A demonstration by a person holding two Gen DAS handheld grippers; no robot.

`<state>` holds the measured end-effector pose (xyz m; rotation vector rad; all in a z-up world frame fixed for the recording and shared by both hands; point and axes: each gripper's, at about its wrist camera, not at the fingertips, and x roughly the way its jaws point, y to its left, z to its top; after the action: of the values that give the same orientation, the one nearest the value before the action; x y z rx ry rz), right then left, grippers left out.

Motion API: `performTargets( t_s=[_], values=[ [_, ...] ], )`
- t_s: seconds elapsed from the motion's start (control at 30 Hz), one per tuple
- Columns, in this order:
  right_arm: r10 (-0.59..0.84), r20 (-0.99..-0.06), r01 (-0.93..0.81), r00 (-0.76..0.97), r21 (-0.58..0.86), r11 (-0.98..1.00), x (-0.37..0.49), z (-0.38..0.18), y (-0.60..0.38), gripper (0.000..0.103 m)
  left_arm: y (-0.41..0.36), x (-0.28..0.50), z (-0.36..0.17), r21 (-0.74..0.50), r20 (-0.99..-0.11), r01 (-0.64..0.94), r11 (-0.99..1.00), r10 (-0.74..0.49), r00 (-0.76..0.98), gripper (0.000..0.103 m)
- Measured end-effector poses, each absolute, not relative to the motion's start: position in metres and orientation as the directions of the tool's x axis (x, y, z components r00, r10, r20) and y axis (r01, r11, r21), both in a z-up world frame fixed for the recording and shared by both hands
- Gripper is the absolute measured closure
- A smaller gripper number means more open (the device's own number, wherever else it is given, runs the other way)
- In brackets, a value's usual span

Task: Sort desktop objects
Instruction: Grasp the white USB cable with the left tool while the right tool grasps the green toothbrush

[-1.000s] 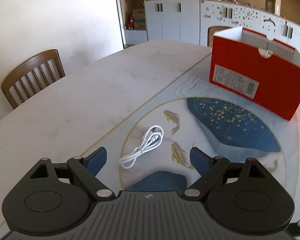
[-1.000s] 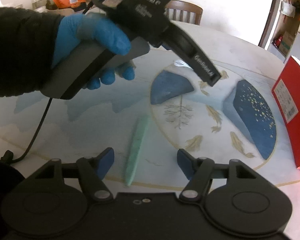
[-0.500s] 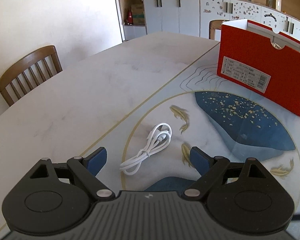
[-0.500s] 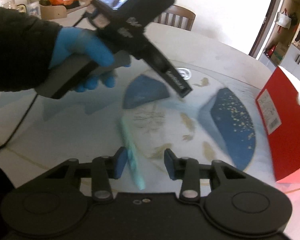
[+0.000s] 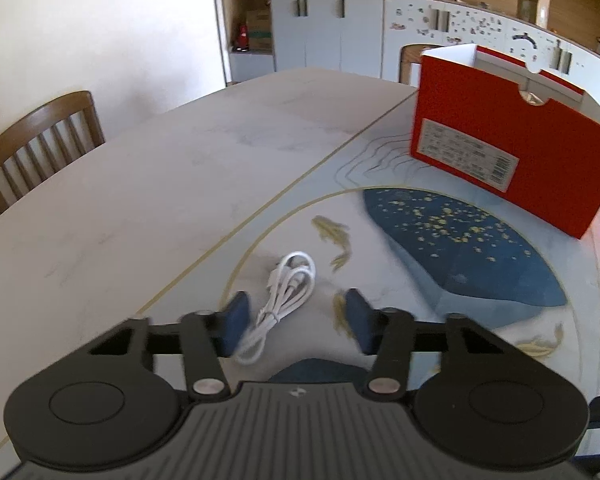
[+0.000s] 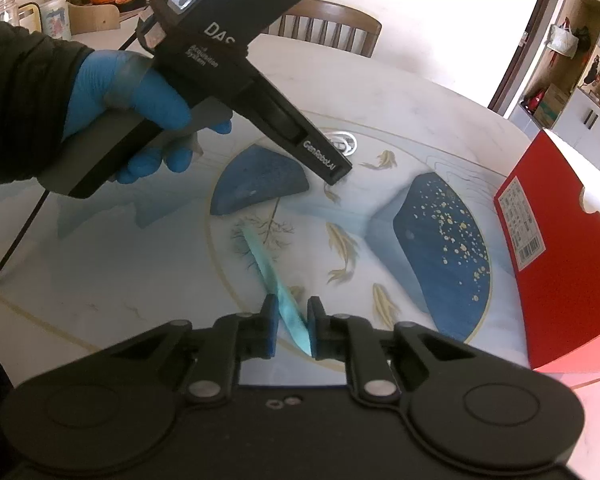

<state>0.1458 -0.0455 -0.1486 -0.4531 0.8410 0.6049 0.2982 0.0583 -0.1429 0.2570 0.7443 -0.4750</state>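
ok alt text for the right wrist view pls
The right tool is shut on a thin mint-green strip above a marble table with blue and gold inlay. Ahead, a blue-gloved hand holds the left tool; a red box stands at right.

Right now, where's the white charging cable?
In the left wrist view, the white cable lies coiled on the table, between the left gripper fingers, nearer the left one.

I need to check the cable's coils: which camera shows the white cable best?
The left wrist view: the white cable lies bundled between the open left gripper fingers. In the right wrist view only a loop peeks out behind the other gripper's tip.
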Motion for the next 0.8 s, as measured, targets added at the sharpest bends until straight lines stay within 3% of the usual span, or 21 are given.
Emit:
performTargets(
  t_s=[0.17,0.8],
  values=[
    [0.322,-0.800,-0.654,0.506,-0.113,0.748,0.145,-0.147,-0.049,0.094,0.049,0.293,-0.143,0.110,-0.695,0.502,0.858,-0.295,0.656,0.089],
    [0.312,-0.771,-0.568,0.555,-0.077,0.820,0.157,-0.118,-0.086,0.095,0.054,0.273,-0.117,0.102,-0.682,0.442,0.891,-0.261,0.683,0.091]
  ],
)
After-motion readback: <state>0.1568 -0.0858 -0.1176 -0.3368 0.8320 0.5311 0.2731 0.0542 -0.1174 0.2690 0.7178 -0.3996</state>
